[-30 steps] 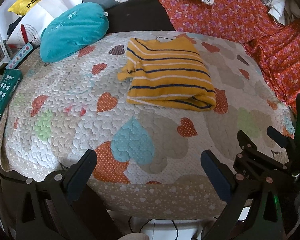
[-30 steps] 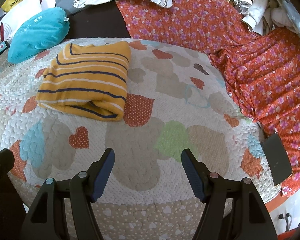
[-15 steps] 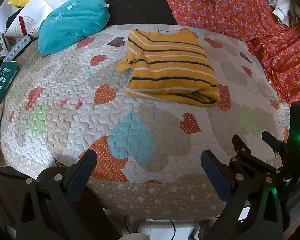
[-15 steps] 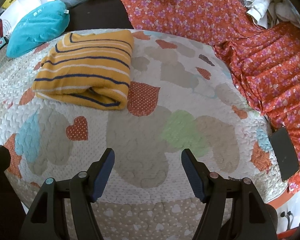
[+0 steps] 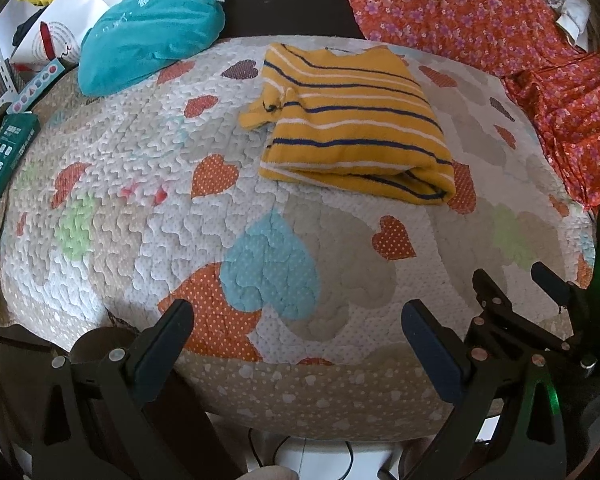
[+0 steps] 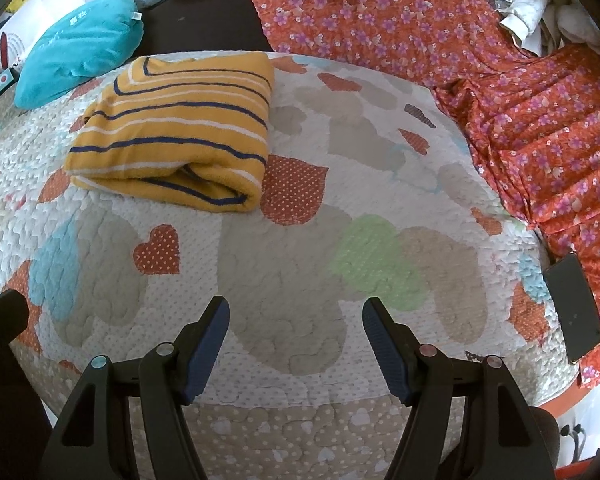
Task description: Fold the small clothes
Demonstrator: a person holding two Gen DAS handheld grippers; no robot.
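The yellow navy-striped knitted garment (image 5: 352,120) lies folded at the far side of the heart-patterned quilt (image 5: 140,184); the left gripper (image 5: 296,336) and right gripper (image 6: 296,336) hover at the near edge, released and empty; a careless nudge could spring the loose sleeve end at its left, undoing the fold.

One folded yellow striped garment (image 5: 352,120) lies upper centre of the left wrist view, upper left in the right wrist view (image 6: 180,128). One teal pillow (image 5: 148,28) — upper left. One heart-patterned quilt (image 5: 140,184) fills the middle. One dark phone (image 6: 574,308) — right edge. Two grippers, the left gripper (image 5: 296,332) and the right gripper (image 6: 296,332), each along a bottom edge.
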